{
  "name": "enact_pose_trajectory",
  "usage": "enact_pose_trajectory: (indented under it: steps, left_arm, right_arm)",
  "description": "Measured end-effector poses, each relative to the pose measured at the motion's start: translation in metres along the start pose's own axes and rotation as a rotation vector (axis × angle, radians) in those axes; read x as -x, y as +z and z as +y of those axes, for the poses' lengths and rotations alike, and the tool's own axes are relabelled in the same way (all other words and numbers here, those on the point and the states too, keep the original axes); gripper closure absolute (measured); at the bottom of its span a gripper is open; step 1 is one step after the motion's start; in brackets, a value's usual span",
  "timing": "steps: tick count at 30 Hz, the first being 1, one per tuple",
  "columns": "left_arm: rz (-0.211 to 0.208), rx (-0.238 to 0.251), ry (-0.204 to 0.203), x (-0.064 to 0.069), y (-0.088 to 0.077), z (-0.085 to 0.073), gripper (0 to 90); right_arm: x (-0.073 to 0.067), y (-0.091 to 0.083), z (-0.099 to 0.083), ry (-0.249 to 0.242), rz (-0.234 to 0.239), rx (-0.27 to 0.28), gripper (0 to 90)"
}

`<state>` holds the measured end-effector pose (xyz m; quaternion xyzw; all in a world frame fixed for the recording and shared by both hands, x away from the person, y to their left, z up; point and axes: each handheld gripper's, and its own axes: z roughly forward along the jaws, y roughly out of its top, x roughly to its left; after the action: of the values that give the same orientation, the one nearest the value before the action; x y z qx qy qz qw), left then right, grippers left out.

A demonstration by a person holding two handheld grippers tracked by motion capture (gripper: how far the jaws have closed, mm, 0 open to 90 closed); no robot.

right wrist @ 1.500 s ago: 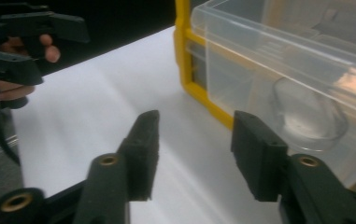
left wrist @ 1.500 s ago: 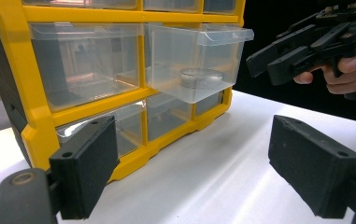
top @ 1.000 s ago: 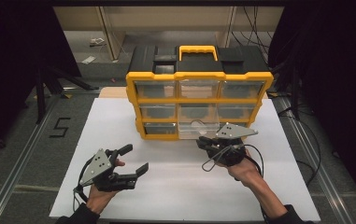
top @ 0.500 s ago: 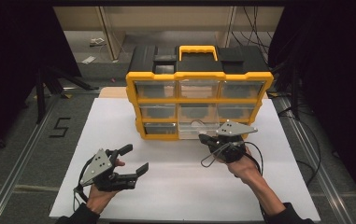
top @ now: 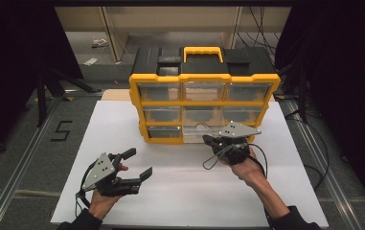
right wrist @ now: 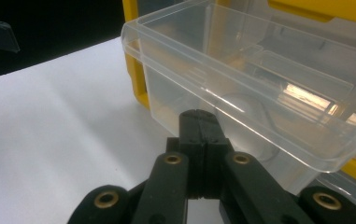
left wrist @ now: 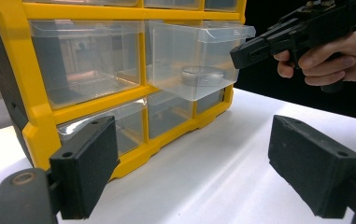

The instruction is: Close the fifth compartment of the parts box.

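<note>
A white tabletop (top: 180, 191) sits in a dark room with grey floor around it. On it stands a yellow organizer (top: 204, 108), its drawer fronts facing the person. One clear drawer (top: 203, 132) in the bottom row, middle column, is pulled out toward the person, its long axis running front to back. The right tool (top: 211, 142), pressed together with nothing between, sits at the drawer's front. The left tool (top: 137, 164) hangs spread apart, well clear.

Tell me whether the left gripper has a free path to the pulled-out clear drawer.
Probably yes: the left gripper is open, with bare white table between it and the drawer. The shut right gripper sits at the drawer's front, though.
</note>
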<state>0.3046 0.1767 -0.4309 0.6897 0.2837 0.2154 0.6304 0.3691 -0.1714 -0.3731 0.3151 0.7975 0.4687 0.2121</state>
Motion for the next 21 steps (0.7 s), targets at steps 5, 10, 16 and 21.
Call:
enact_pose_trajectory:
  steps: [5, 10, 16, 21]
  left_arm:
    - [0.001, 0.000, 0.000, -0.0001, 0.0001, -0.0001, 15.9]
    - [0.001, -0.001, 0.000, 0.0000, 0.0001, 0.0000, 15.9]
    - [-0.001, -0.001, -0.001, -0.0001, 0.0002, -0.0002, 15.9]
    - [-0.001, -0.001, -0.001, 0.0001, 0.0003, -0.0003, 15.9]
  right_arm:
    - [-0.0003, 0.0009, 0.0011, -0.010, -0.017, 0.001, 90.0]
    - [0.0010, 0.0024, 0.0014, -0.009, -0.017, 0.004, 90.0]
    - [0.0013, 0.0031, 0.0036, -0.013, -0.027, 0.007, 90.0]
    - [0.0023, 0.0042, 0.0051, -0.011, -0.029, 0.008, 90.0]
